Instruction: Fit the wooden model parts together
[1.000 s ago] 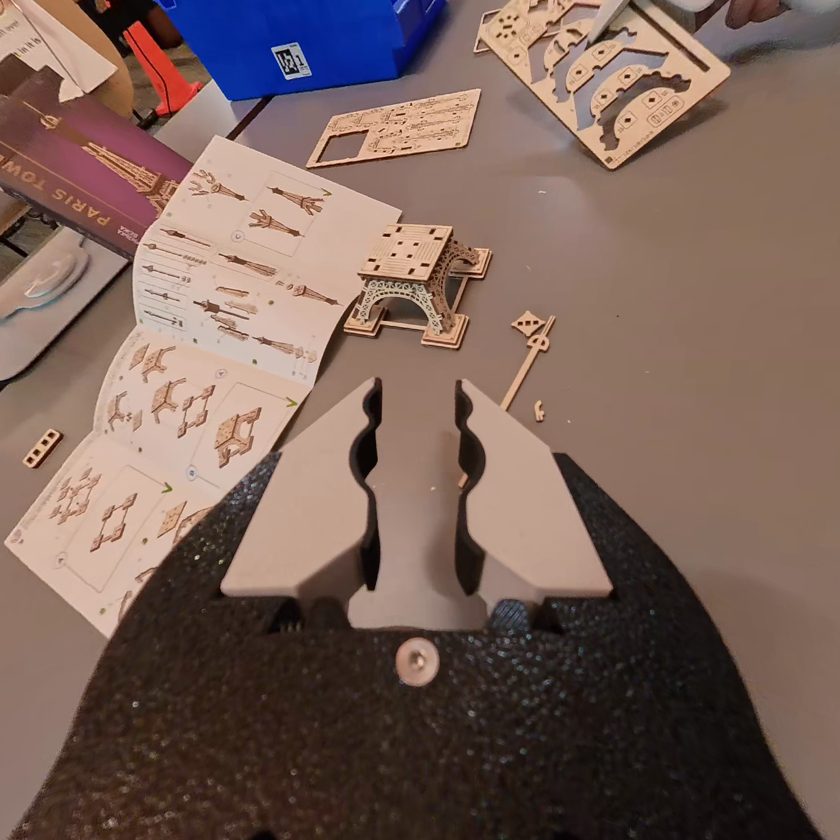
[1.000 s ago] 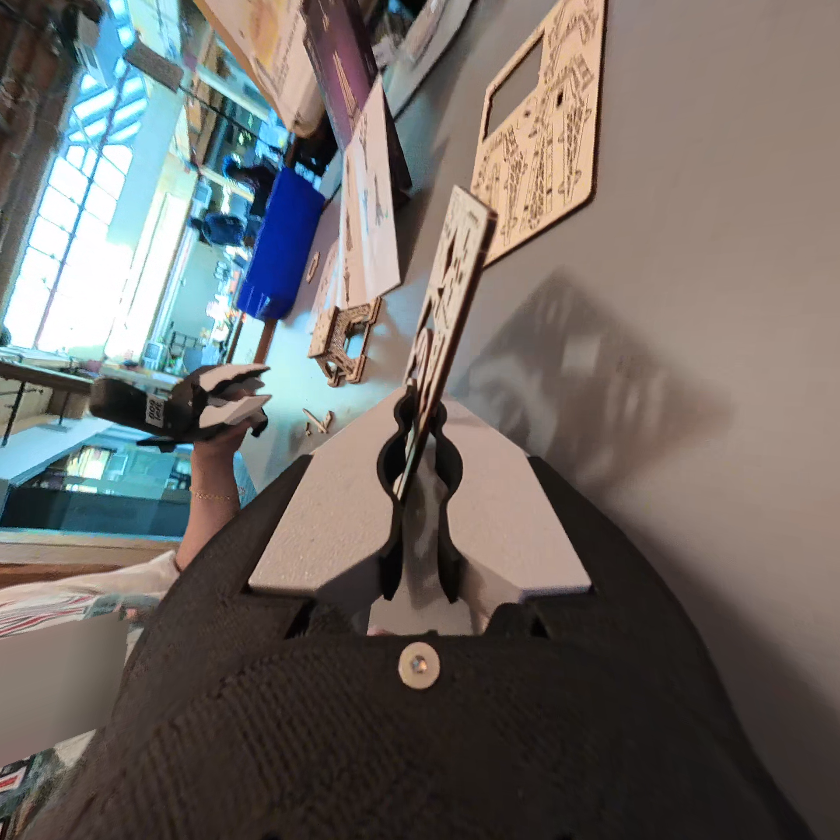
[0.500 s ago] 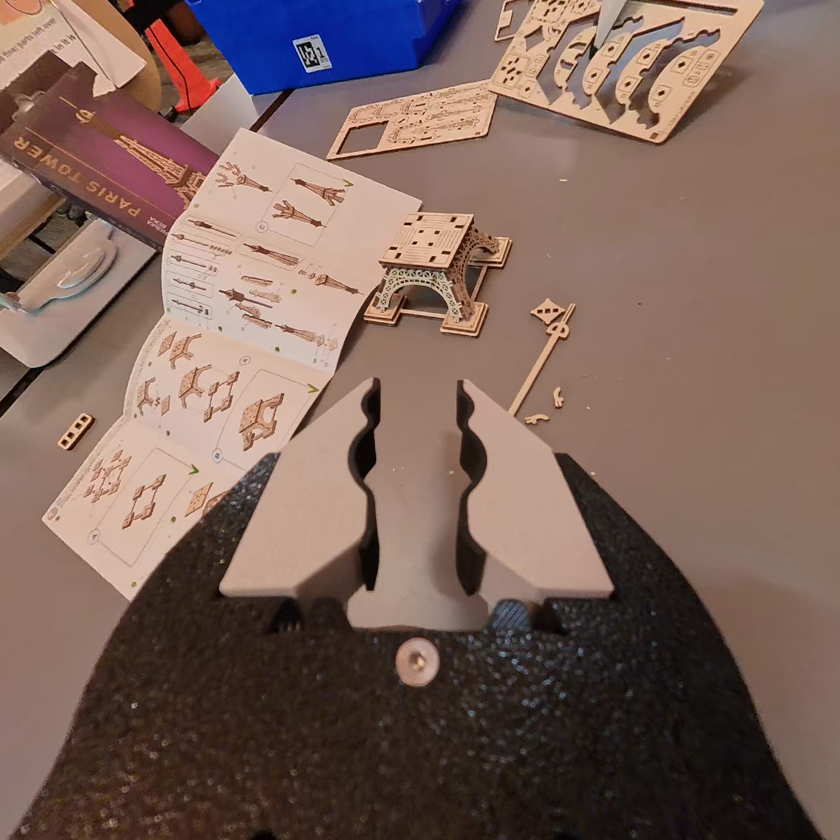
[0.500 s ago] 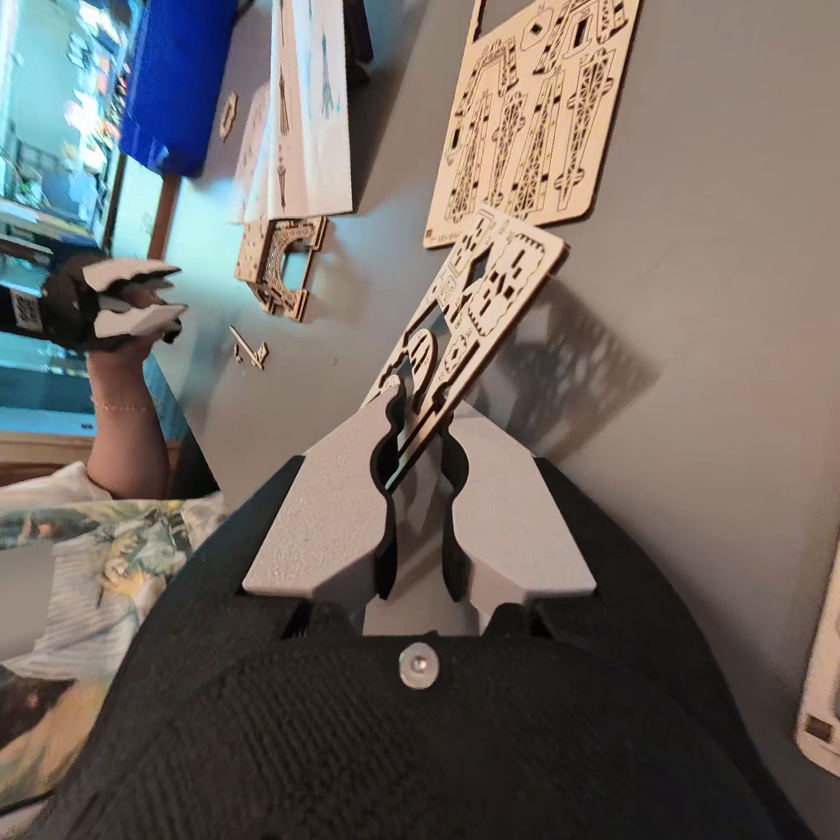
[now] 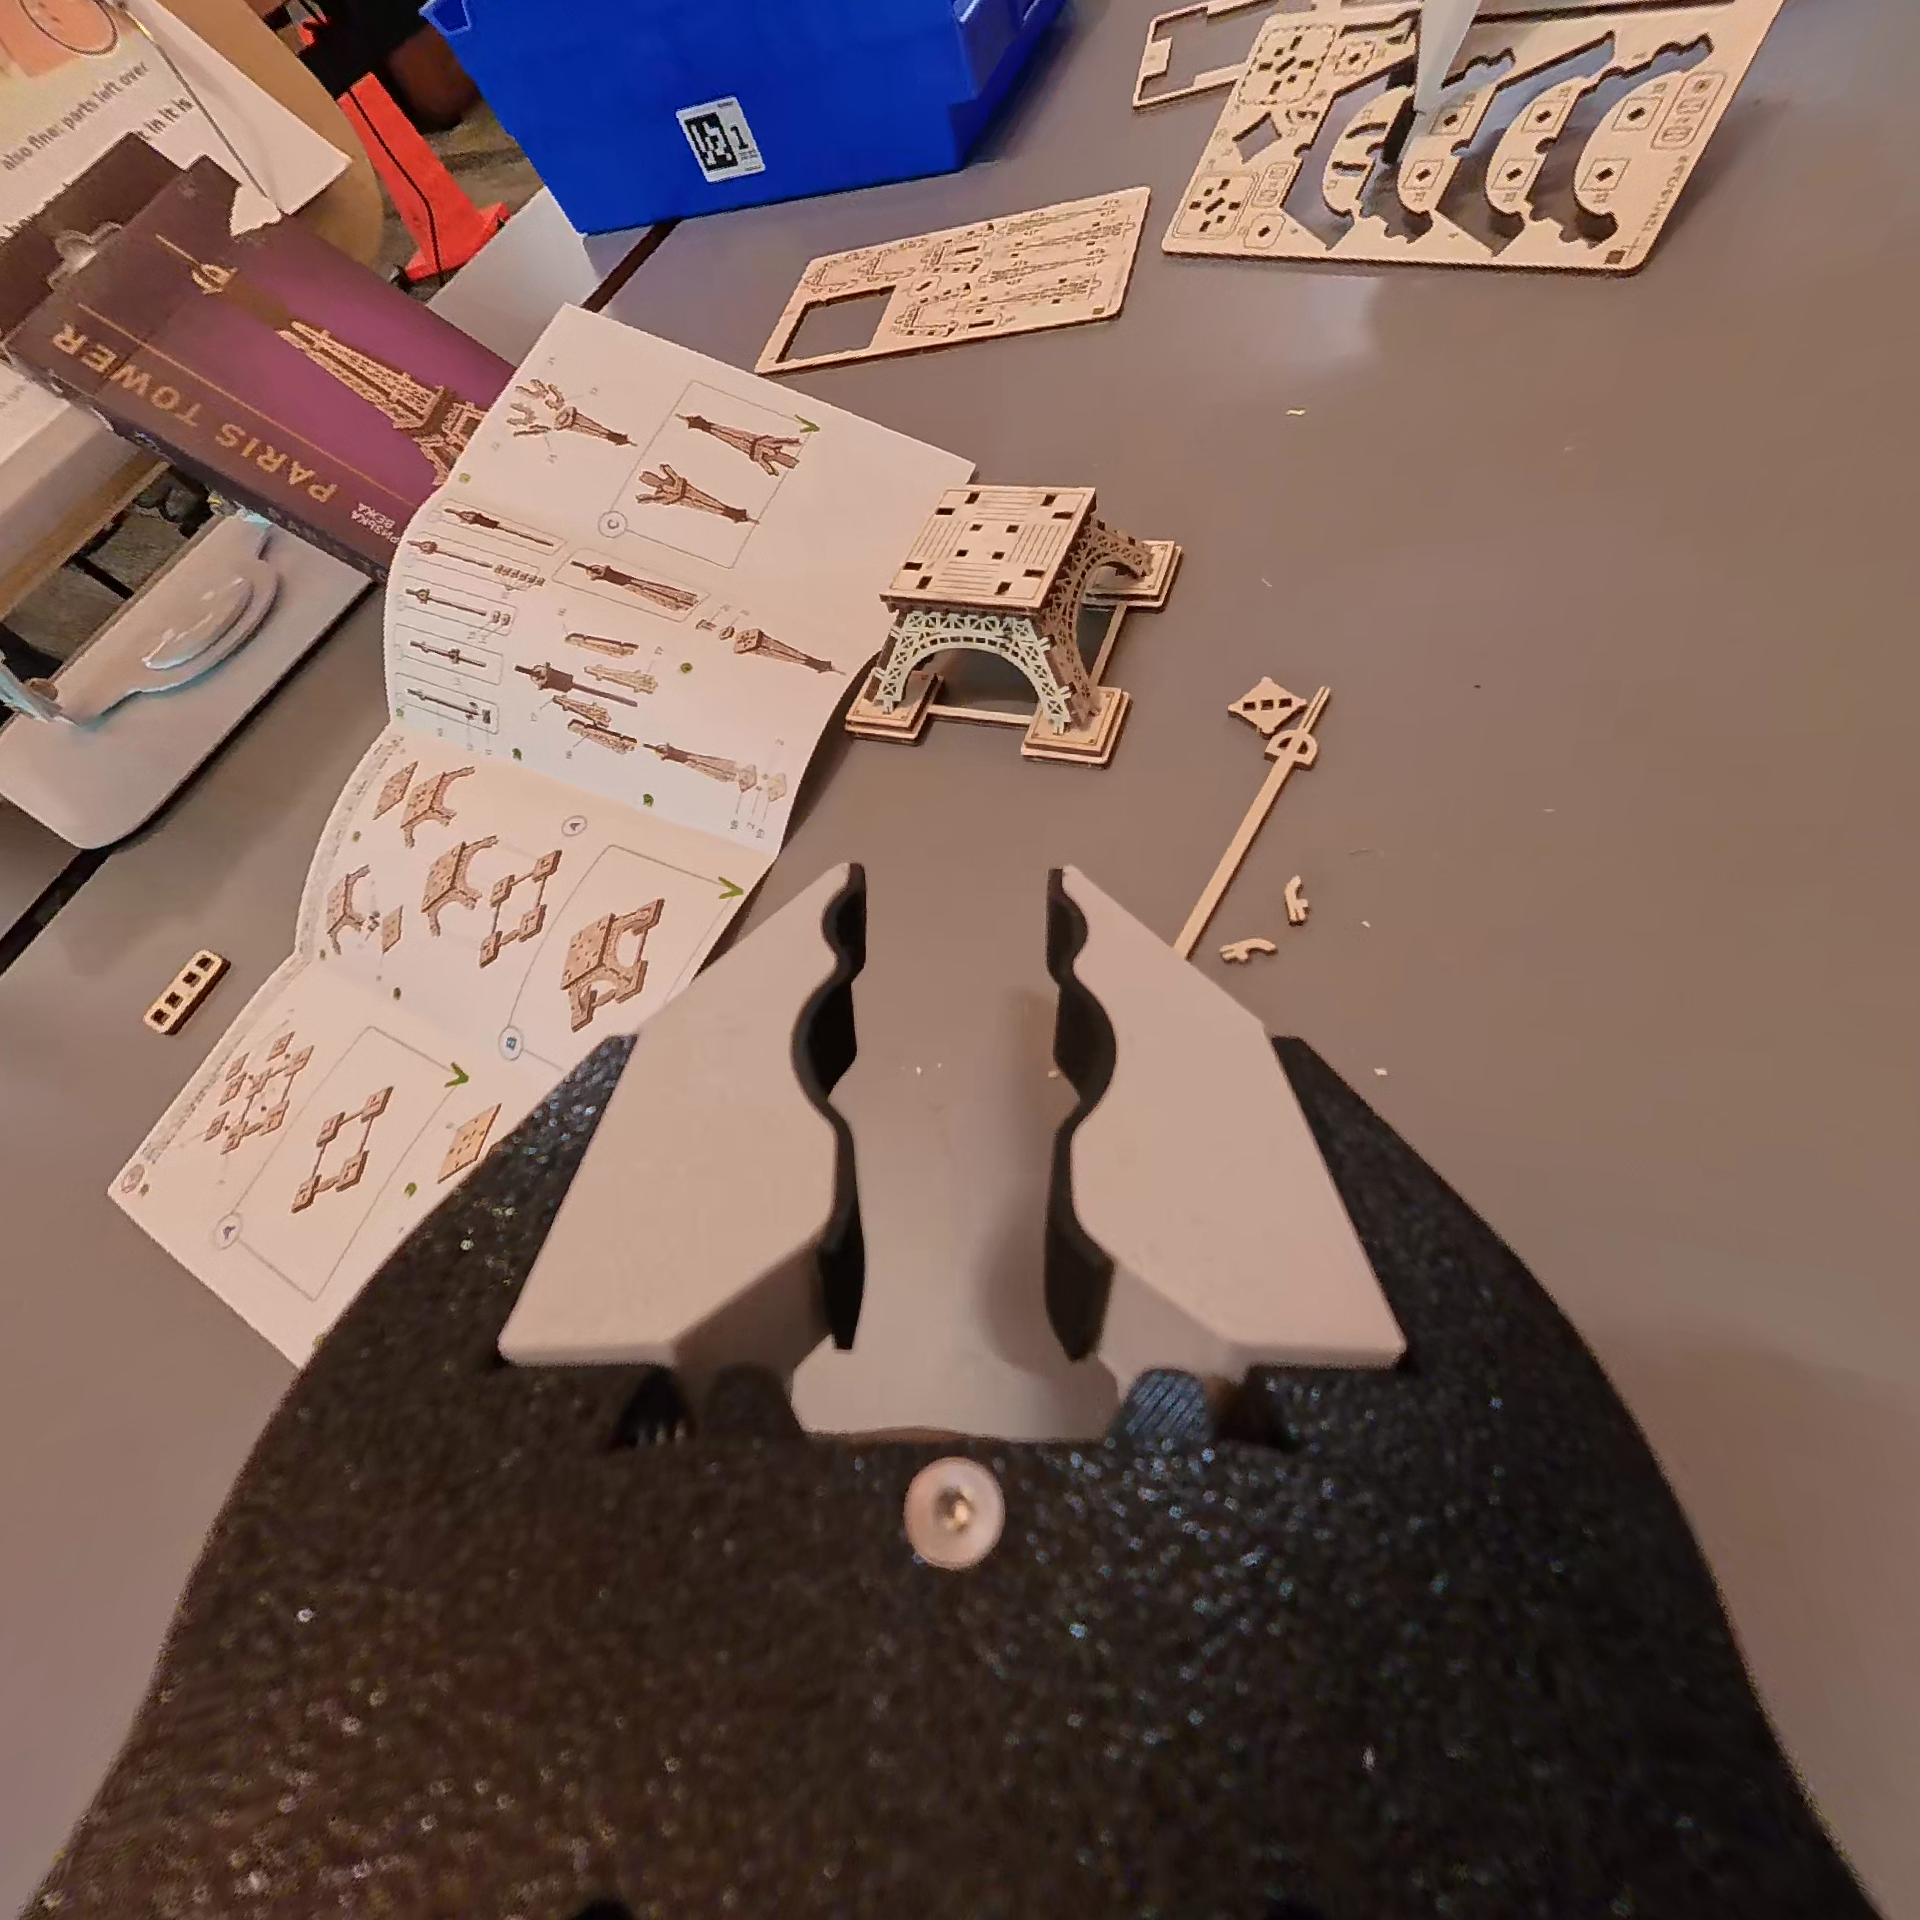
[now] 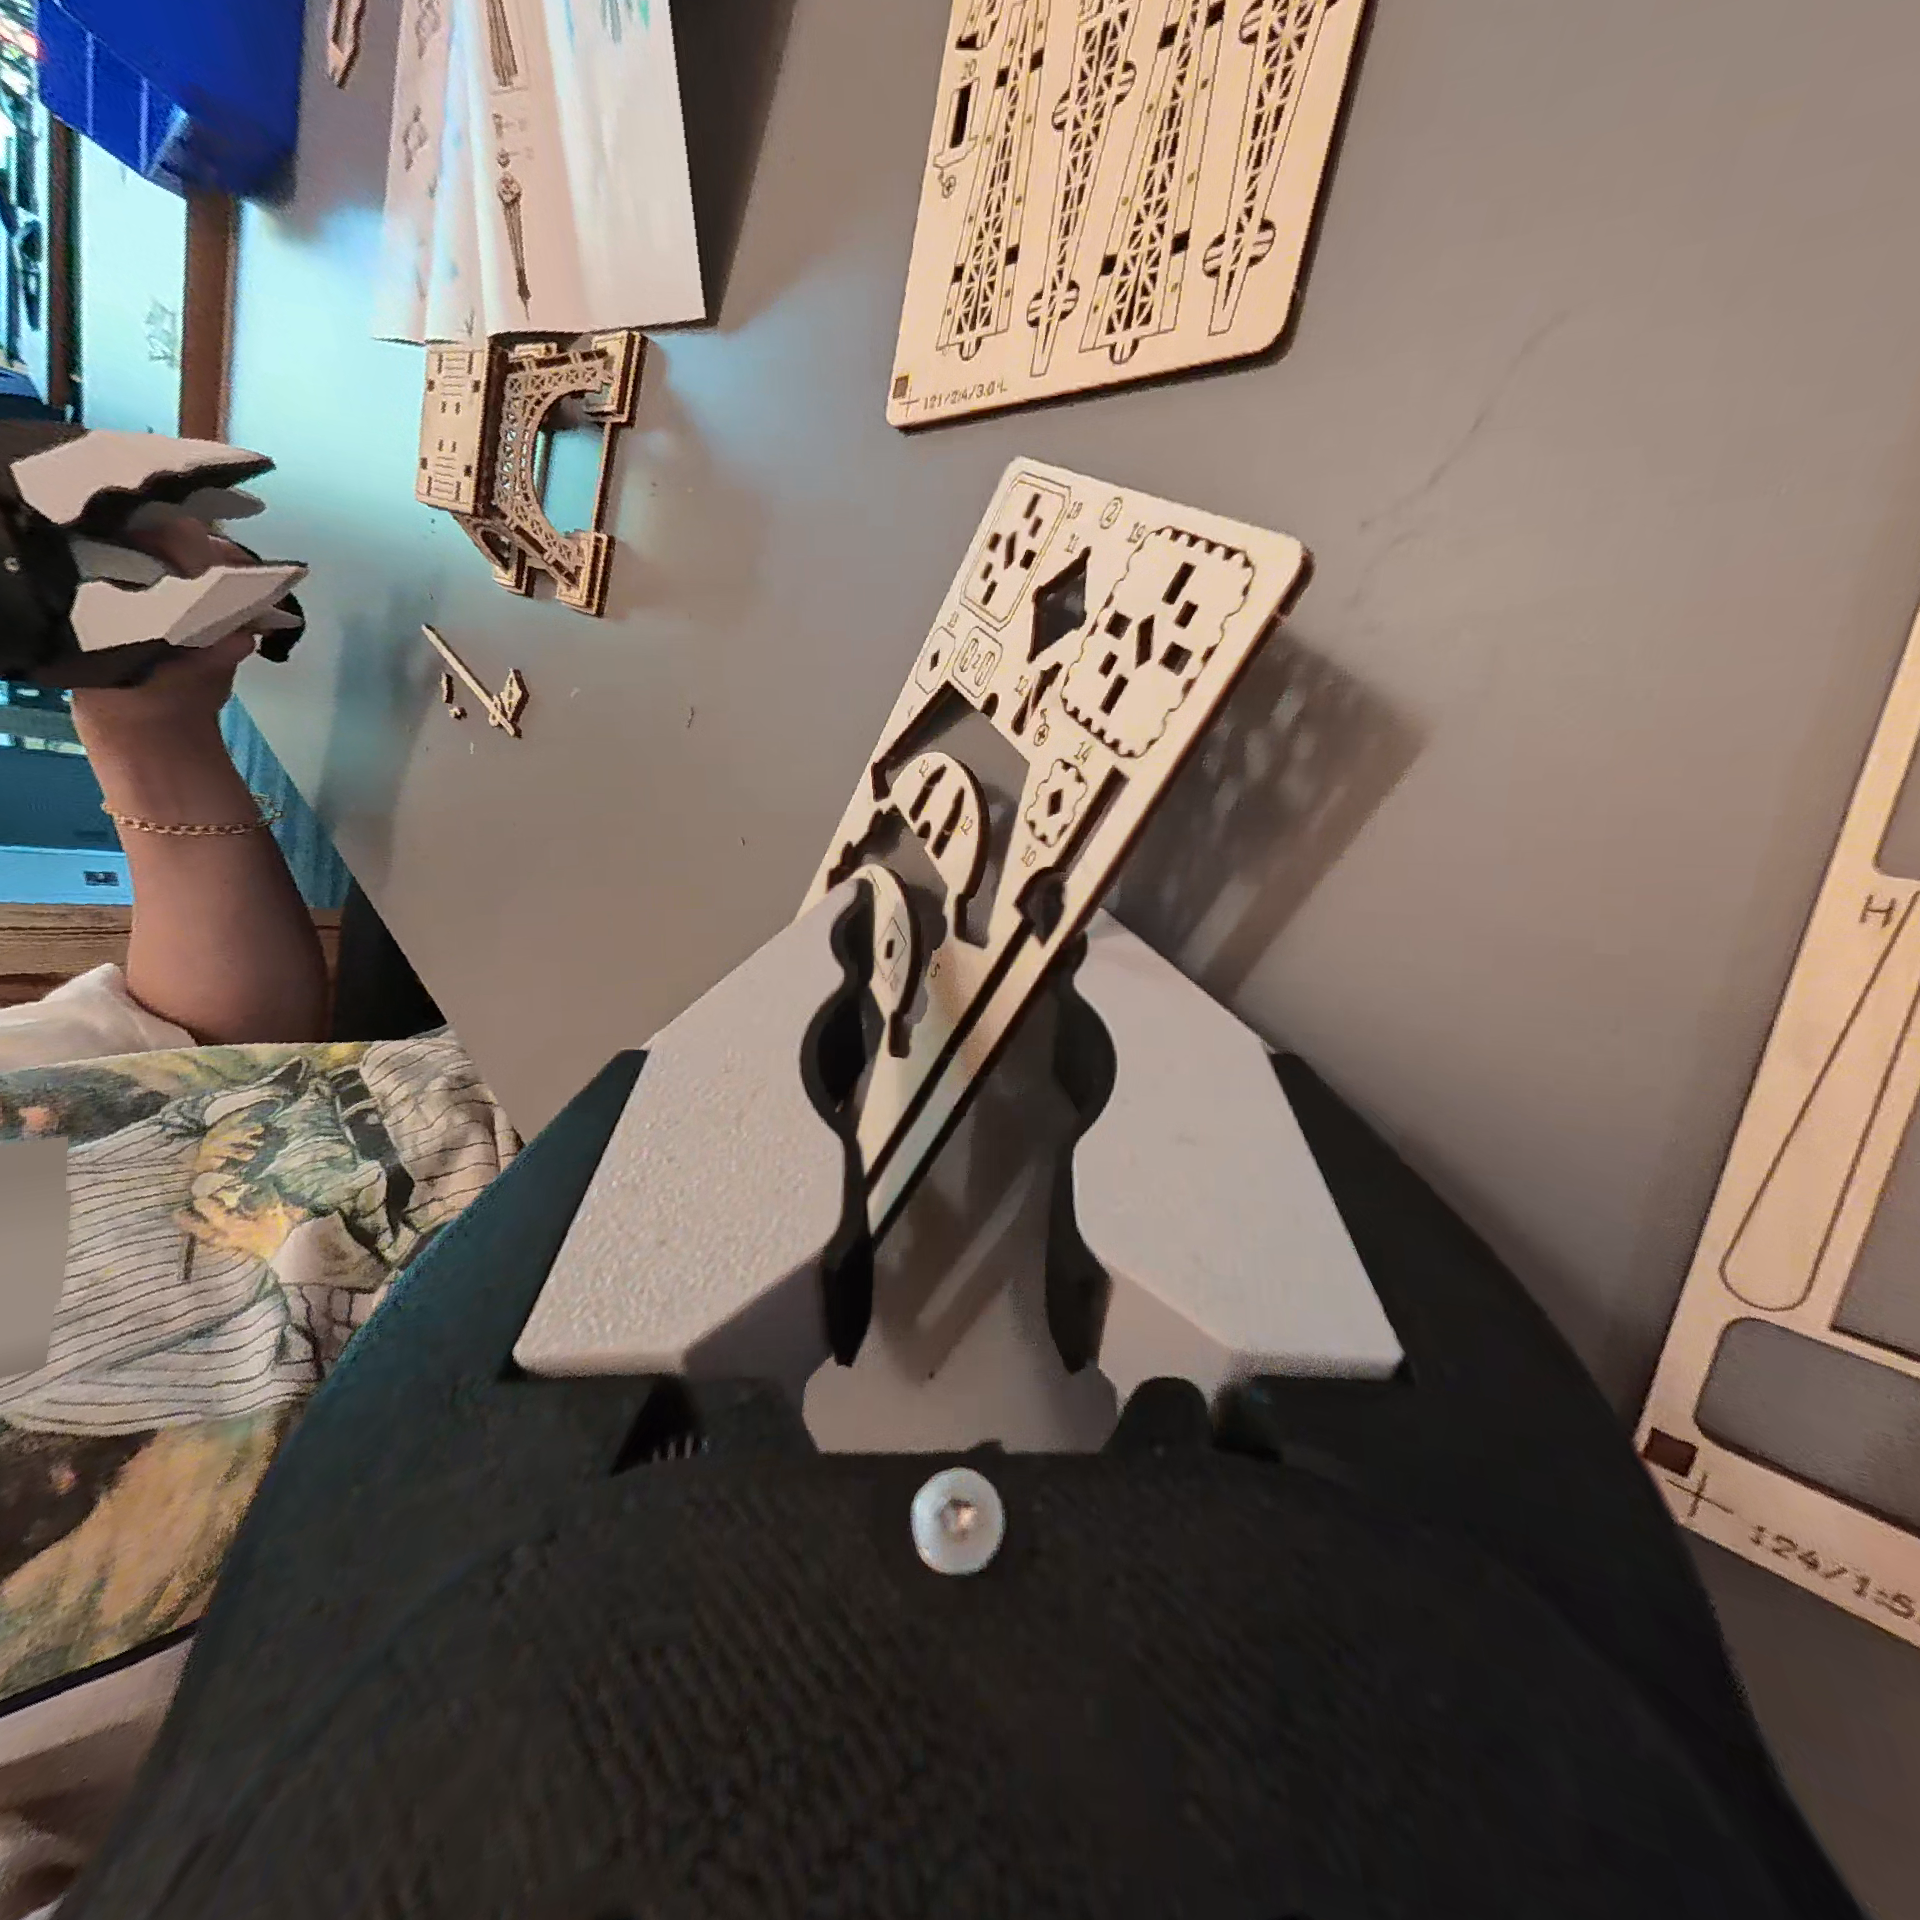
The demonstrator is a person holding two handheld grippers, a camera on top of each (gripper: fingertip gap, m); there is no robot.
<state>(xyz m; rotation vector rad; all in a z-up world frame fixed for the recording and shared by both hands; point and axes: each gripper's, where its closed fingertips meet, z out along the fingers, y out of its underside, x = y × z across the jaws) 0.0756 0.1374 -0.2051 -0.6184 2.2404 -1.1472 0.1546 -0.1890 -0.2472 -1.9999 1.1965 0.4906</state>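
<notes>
A half-built wooden tower base (image 5: pixel 1006 613) stands mid-table, also in the right wrist view (image 6: pixel 520 468). A thin spire stick (image 5: pixel 1262 800) and small loose bits lie to its right. My left gripper (image 5: pixel 954 878) is open and empty, hovering short of the base. My right gripper (image 6: pixel 961 925) is open. A punched wooden parts sheet (image 6: pixel 1132 665) leans tilted between its fingers against the left finger, its far edge on the table. The sheet also shows in the left wrist view (image 5: pixel 1455 156).
An unfolded instruction sheet (image 5: pixel 540 727) lies left of the base, with a purple box (image 5: pixel 239 384) and a blue bin (image 5: pixel 748 94) behind. Another parts sheet (image 5: pixel 966 275) lies beyond the base, and a third (image 6: pixel 1818 1039) lies at the right. A small ladder-like piece (image 5: pixel 185 992) lies left. My right fingertips sit around 35 cm from my left ones.
My right gripper's jaws have opened and let go of the parts sheet, which has tipped from on edge toward the table. My left gripper has drawn back a little from the base.
</notes>
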